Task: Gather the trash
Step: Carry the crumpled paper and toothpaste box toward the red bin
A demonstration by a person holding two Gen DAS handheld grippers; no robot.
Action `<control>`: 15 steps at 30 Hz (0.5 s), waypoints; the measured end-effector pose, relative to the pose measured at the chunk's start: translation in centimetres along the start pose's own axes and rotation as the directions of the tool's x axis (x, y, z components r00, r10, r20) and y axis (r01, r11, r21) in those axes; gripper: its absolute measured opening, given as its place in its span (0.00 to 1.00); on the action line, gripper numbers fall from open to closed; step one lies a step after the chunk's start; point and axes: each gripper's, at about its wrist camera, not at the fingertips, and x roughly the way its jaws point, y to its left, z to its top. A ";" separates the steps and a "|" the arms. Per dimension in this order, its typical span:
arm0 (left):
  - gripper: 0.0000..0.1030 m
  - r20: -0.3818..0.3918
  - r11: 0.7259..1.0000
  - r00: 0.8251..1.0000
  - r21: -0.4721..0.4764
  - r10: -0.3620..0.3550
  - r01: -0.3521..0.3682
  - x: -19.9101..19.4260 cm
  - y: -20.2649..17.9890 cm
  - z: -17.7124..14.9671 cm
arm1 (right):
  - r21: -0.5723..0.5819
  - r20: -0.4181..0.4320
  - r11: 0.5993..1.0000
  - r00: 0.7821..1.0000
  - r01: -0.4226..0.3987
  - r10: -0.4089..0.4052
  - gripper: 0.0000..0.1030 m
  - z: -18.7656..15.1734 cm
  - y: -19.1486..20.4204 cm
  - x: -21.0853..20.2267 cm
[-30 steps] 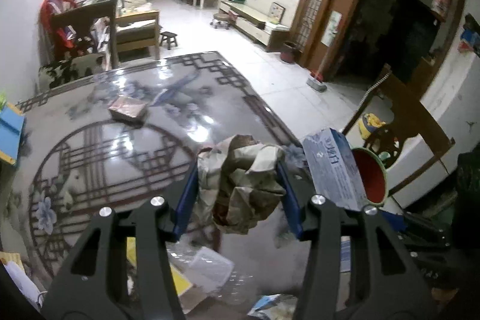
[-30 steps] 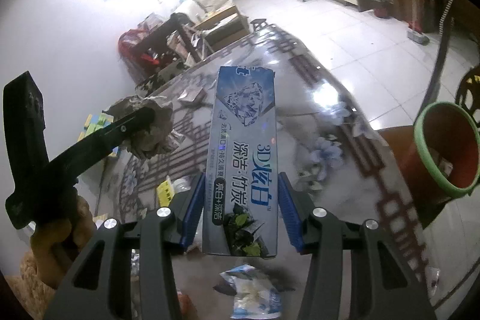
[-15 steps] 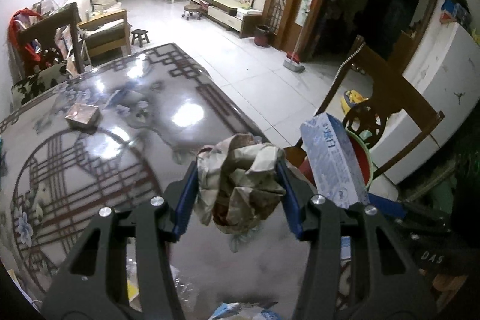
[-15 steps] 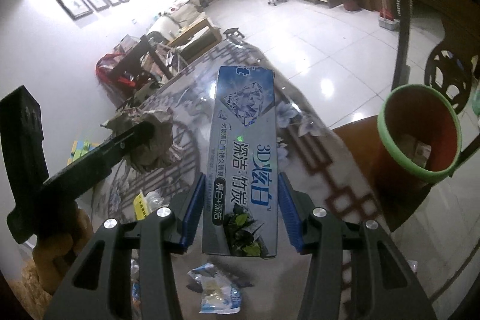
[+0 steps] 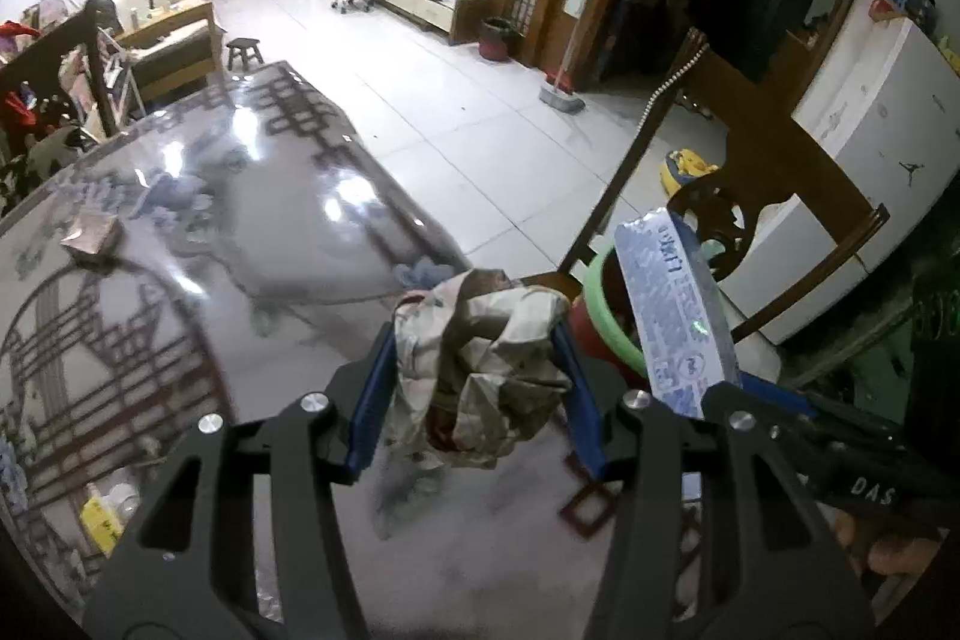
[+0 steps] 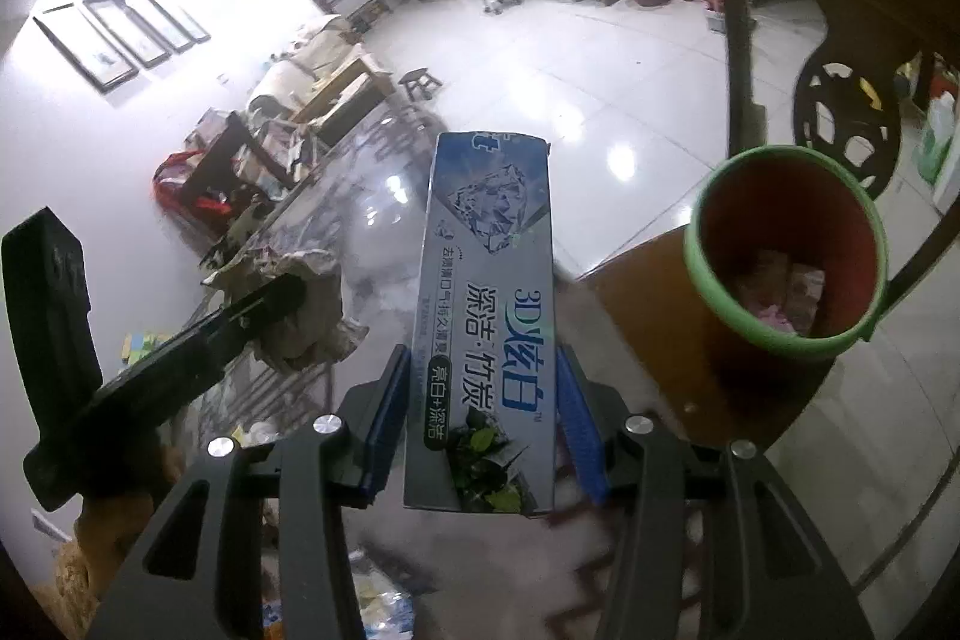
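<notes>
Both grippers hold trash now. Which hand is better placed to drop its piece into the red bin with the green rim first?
Probably right. The right gripper holds the toothpaste box with the bin open just beside it. The left gripper, holding crumpled paper, is over the table, with the box between it and the bin.

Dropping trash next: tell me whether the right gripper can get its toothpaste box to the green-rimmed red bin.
Probably yes. The right gripper, shut on the silver-blue toothpaste box, has open air toward the green-rimmed red bin; nothing stands between.
</notes>
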 end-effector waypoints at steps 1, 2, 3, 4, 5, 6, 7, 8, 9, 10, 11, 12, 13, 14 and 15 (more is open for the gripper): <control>0.48 -0.007 1.000 1.000 0.003 -0.006 0.006 0.5 -0.4 0.2 | 0.010 0.004 1.000 1.000 0.008 -0.008 0.45 0.2 -0.7 -0.1; 0.48 -0.014 1.000 1.000 0.008 -0.012 0.012 1.2 -1.0 0.5 | 0.018 0.008 1.000 1.000 0.014 -0.015 0.45 0.5 -1.1 -0.2; 0.48 -0.020 1.000 1.000 0.014 -0.017 0.017 1.7 -1.4 0.6 | 0.030 0.012 0.999 1.000 0.026 -0.026 0.45 0.9 -1.9 -0.3; 0.48 -0.026 1.000 0.999 0.018 -0.023 0.023 2.3 -1.9 0.9 | 0.040 0.016 0.999 0.999 0.036 -0.037 0.45 1.1 -2.8 -0.4; 0.48 -0.031 0.999 0.999 0.022 -0.028 0.029 2.9 -2.5 1.2 | 0.051 0.020 0.998 0.999 0.045 -0.046 0.45 1.4 -3.5 -0.5; 0.48 -0.036 0.999 0.999 0.023 -0.033 0.034 3.4 -3.1 1.5 | 0.068 0.023 0.996 0.998 0.055 -0.057 0.45 1.8 -4.5 -0.6; 0.48 -0.042 0.999 0.998 0.025 -0.042 0.043 4.0 -3.6 1.7 | 0.083 0.026 0.995 0.998 0.061 -0.063 0.45 2.1 -5.2 -0.6; 0.48 -0.049 0.998 0.997 0.031 -0.051 0.053 4.8 -4.3 2.1 | 0.103 0.027 0.993 0.997 0.066 -0.069 0.45 2.4 -6.1 -0.7; 0.48 -0.055 0.997 0.997 0.039 -0.059 0.061 5.4 -5.0 2.4 | 0.116 0.029 0.991 0.997 0.069 -0.073 0.45 2.7 -6.8 -0.7; 0.48 -0.060 0.997 0.996 0.045 -0.067 0.070 6.0 -5.7 2.7 | 0.134 0.030 0.988 0.996 0.075 -0.080 0.45 3.0 -7.7 -0.8; 0.48 -0.067 0.995 0.994 0.052 -0.082 0.085 6.9 -6.7 3.1 | 0.147 0.031 0.985 0.995 0.085 -0.091 0.45 3.3 -8.6 -0.8; 0.48 -0.073 0.994 0.993 0.057 -0.089 0.094 7.5 -7.4 3.4 | 0.153 0.031 0.984 0.995 0.093 -0.099 0.45 3.5 -9.2 -0.9; 0.48 -0.078 0.993 0.992 0.062 -0.096 0.101 8.0 -7.9 3.7 | 0.162 0.031 0.981 0.993 0.108 -0.114 0.45 3.8 -10.1 -1.0; 0.48 -0.088 0.991 0.991 0.074 -0.104 0.110 9.0 -8.9 4.0 | 0.167 0.031 0.979 0.992 0.116 -0.123 0.45 4.0 -10.9 -1.1; 0.48 -0.094 0.990 0.990 0.083 -0.106 0.114 9.6 -9.5 4.3 | 0.174 0.032 0.976 0.990 0.130 -0.137 0.45 4.3 -11.8 -1.2</control>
